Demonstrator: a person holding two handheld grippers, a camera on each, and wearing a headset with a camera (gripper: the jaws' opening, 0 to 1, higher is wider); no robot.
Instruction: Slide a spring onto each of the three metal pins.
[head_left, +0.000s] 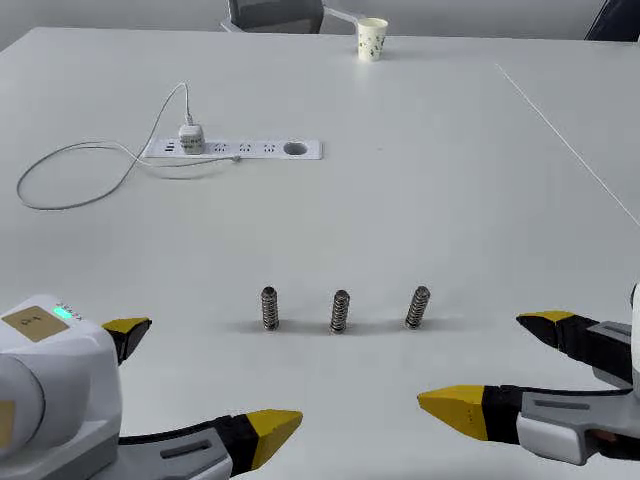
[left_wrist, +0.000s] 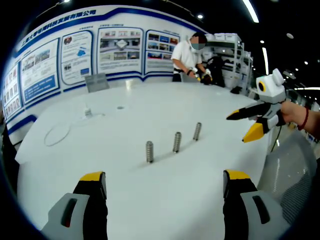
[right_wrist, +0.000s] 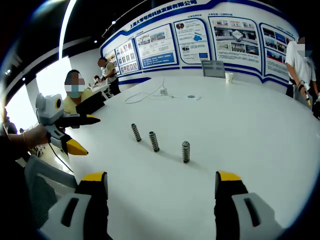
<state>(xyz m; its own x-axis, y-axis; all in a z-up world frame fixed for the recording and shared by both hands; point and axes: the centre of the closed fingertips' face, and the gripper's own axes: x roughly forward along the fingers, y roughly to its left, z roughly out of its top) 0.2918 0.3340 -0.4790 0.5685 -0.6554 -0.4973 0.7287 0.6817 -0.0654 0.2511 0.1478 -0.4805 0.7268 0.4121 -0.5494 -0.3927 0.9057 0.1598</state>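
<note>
- White counter (head_left: 400, 200) fills much of the head view. Near its front, three metal pins (head_left: 269, 292) stand upright in a row, each with a coil around it: the left spring (head_left: 269, 310), the middle spring (head_left: 340, 313) and the right spring (head_left: 418, 309), set apart from one another.
- Farther back on the counter lie a white power strip (head_left: 235, 149) with a plug (head_left: 191, 135) in it and a looping cable (head_left: 70, 170). A paper cup (head_left: 371, 39) stands near the far edge.
- Low at the left, the left gripper (head_left: 200, 385) has its yellow-tipped jaws spread wide with nothing between them. Low at the right, the right gripper (head_left: 490, 365) is likewise released and empty. Both sit in front of the row and touch no spring.
- In the left gripper view, that gripper's own jaws rise far apart from the bottom with bare counter between them. The left spring (left_wrist: 149, 151) is the nearest of the row, which runs away in a slant, well apart from the jaws.
- The right gripper (left_wrist: 242, 127) comes in from the right of this view, held in a hand (left_wrist: 295, 112), its jaws parted and empty over the counter's edge. A person (left_wrist: 187, 57) stands at the far side in front of a wall of posters (left_wrist: 100, 50).
- In the right gripper view, its own jaws stand wide open and empty. The right spring (right_wrist: 185, 151) is nearest, with the other two beyond it in a line, all upright on the counter.
- The left gripper (right_wrist: 87, 134) shows at the left of this view, jaws apart and holding nothing. The paper cup (right_wrist: 229, 77) stands far back.
</note>
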